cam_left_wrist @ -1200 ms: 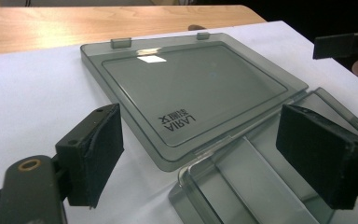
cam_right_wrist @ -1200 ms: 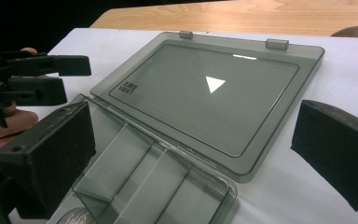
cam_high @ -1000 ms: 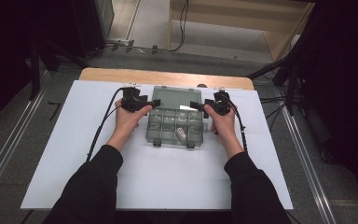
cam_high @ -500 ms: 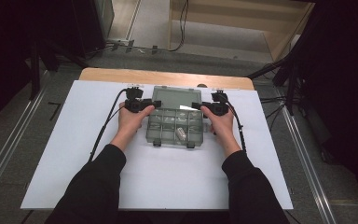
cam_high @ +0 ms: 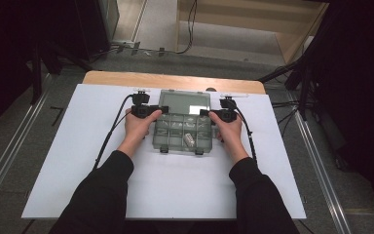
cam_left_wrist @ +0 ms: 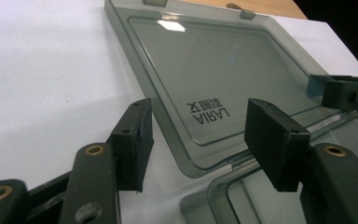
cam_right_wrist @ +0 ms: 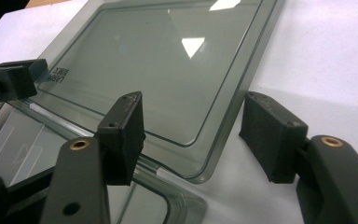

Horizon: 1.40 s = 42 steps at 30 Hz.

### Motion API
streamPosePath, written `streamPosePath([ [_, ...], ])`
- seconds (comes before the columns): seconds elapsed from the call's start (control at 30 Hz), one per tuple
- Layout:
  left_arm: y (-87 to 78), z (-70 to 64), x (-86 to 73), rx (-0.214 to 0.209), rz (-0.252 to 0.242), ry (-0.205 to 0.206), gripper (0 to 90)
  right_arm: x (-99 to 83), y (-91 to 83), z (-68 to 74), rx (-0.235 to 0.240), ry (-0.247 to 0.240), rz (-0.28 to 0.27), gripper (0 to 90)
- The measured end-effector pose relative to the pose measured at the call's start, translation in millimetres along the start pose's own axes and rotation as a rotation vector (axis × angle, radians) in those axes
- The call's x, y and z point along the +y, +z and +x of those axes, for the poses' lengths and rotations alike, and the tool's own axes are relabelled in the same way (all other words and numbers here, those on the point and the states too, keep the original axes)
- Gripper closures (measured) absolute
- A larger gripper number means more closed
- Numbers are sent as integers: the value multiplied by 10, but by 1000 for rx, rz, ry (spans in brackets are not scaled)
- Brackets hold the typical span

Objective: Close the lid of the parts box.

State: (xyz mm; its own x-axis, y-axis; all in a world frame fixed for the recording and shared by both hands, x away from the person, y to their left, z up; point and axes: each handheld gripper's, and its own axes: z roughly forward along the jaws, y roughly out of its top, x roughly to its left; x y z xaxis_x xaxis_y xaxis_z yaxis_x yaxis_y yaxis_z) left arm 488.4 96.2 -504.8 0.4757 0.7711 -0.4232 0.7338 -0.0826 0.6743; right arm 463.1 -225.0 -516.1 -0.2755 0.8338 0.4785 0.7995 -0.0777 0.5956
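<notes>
A smoky clear plastic compartment box (cam_high: 175, 140) lies open mid-table, its lid (cam_high: 185, 102) flat on the white surface on the far side. A small pale item (cam_high: 189, 138) sits in one compartment. My left gripper (cam_high: 161, 111) is at the lid's near left corner, open, with that corner (cam_left_wrist: 191, 163) between its jaws (cam_left_wrist: 200, 135). My right gripper (cam_high: 203, 113) is open at the near right corner (cam_right_wrist: 200, 172), jaws astride the lid's edge (cam_right_wrist: 196, 130). Each gripper view shows the other gripper's tip across the lid (cam_left_wrist: 345, 91) (cam_right_wrist: 9, 81).
The box rests on a white board (cam_high: 78, 146) over a wooden tabletop (cam_high: 175, 80). Black cables (cam_high: 109, 136) (cam_high: 249, 139) trail from both grippers toward the person. Two small white strips (cam_high: 139, 90) (cam_high: 233, 95) lie at the board's far edge.
Both grippers have crept slightly inward toward the lid's near corners. The box and lid have not moved.
</notes>
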Motion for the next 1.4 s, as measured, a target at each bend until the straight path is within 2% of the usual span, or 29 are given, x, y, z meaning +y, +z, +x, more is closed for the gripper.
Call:
streamPosePath([
  [0.17,-1,25,4,2,-2,-11,473,-1,-17,-2,-3,-10,-3,436],
  [0.2,-8,28,7,5,-1,-7,512,-4,-36,-5,-4,-26,-9,465],
  [0.23,-14,30,8,5,0,-2,512,-4,-36,-5,-4,-26,-9,465],
  [0.3,-17,27,7,-5,-2,2,550,-12,-57,-3,-4,-46,-23,519],
  [0.37,-26,15,9,3,-15,21,559,-21,-83,14,-15,-70,-34,553],
  [0.4,-41,7,15,6,-23,31,592,-24,-115,33,-30,-86,-45,593],
  [0.43,-58,0,21,9,-34,37,592,-24,-115,33,-30,-86,-45,593],
  [0.47,-76,-5,27,13,-45,41,643,-26,-151,52,-48,-122,-58,634],
  [0.5,-98,-6,32,13,-53,47,643,-26,-151,52,-48,-122,-58,634],
  [0.57,-148,0,38,9,-68,65,699,-36,-193,63,-62,-152,-79,687],
  [0.6,-172,5,39,4,-77,73,753,-59,-237,56,-57,-162,-107,754],
  [0.63,-190,13,36,-2,-86,84,769,-73,-262,47,-60,-162,-123,805],
  [0.67,-205,21,30,-10,-92,93,778,-86,-282,38,-51,-158,-133,819],
  [0.77,-214,21,7,-12,-111,102,785,-104,-289,46,-59,-173,-143,820],
  [0.83,-217,23,0,-2,-118,100,813,-115,-291,66,-80,-207,-151,820],
  [0.9,-217,19,3,6,-121,93,810,-118,-292,70,-84,-215,-151,819],
  [0.97,-232,-3,20,17,-142,107,786,-127,-293,72,-87,-231,-159,819],
  [1.07,-273,-25,87,-1,-171,100,788,-145,-292,83,-96,-267,-173,818],
  [1.17,-278,-48,145,2,-170,103,772,-163,-285,87,-98,-275,-190,818],
  [1.3,-299,-56,177,-10,-218,90,762,-170,-287,90,-102,-292,-195,818],
  [1.4,-301,-90,192,8,-232,113,761,-178,-288,102,-113,-306,-197,817],
])
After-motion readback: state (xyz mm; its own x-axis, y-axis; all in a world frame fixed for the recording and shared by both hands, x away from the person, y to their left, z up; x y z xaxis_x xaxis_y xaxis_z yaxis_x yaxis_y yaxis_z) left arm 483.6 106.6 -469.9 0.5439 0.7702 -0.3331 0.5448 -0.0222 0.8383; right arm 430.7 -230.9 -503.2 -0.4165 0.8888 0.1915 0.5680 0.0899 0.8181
